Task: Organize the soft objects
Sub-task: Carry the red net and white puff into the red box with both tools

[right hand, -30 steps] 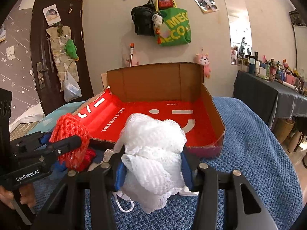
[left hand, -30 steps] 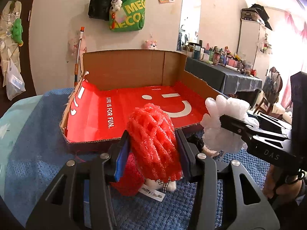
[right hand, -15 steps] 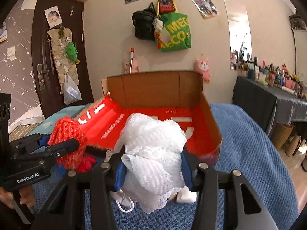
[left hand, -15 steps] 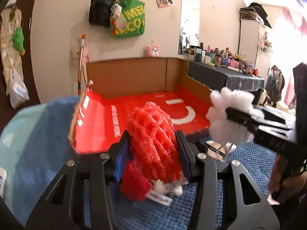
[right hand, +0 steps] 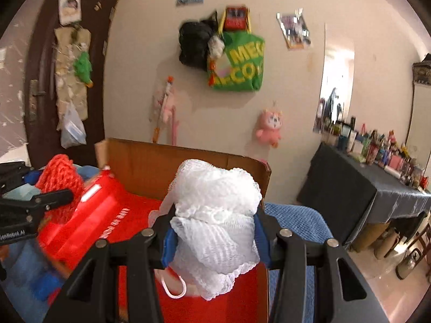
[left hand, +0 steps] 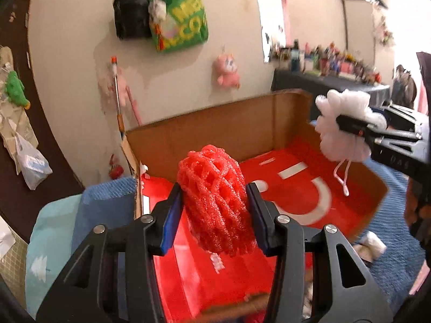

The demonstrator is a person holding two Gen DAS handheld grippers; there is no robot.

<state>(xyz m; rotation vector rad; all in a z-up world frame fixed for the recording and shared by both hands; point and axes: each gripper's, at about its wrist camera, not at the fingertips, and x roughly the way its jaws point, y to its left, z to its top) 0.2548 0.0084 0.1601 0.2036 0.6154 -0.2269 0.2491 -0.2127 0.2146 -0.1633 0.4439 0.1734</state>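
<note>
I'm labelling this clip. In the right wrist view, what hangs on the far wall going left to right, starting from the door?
Green plush toy on the door → black backpack → green tote bag → pink plush toy → mirror.

Blue textured blanket (right hand: 296, 223) w/ open cardboard box (left hand: 237, 132), red inside.
</note>
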